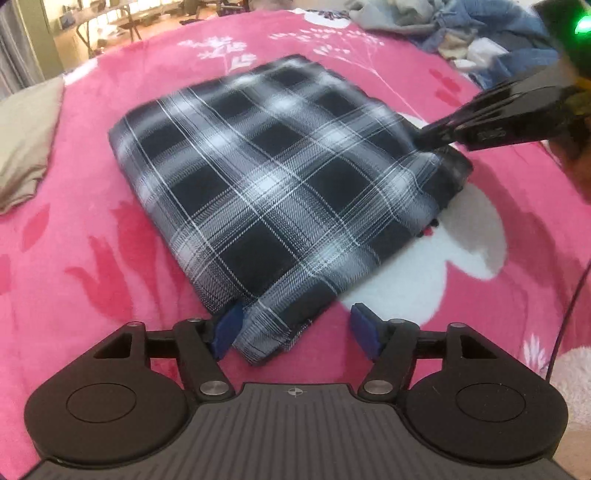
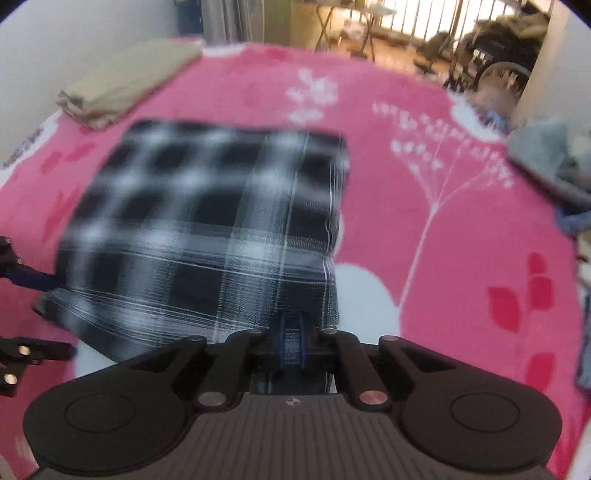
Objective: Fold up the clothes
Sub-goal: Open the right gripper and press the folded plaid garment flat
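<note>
Left tool [image 1: 295,328]: the jaws are seen spread apart, released. A near corner of the folded plaid garment [image 1: 273,184] lies between the blue pads [image 1: 364,330]; the left pad is touched by or just beside the cloth, the right pad stands clear of it. No grip is shown.

Right tool [image 2: 291,339]: the jaws are seen nearly closed, clenched on the near edge of the plaid garment [image 2: 207,229]. A strip of the cloth is pinched between the blue pads [image 2: 282,343] and passes back under the tool. The view is blurred.

In the left wrist view the right tool [image 1: 430,142] is seen ahead and to the right, its tip at the right-hand corner of the garment. In the right wrist view parts of the left tool [image 2: 26,277] are seen at the left edge, at the garment's left corner.

The garment is folded into a rough rectangle, black and white check, and lies flat on the pink floral blanket [image 1: 92,258] of a bed, directly ahead of both tools.

Further out: a folded beige cloth [image 1: 26,140] lies far left of the left tool, apart from the garment. A heap of unfolded clothes [image 1: 461,29], grey and blue, lies beyond the garment to the far right. Room furniture is seen past the bed, indistinct.
</note>
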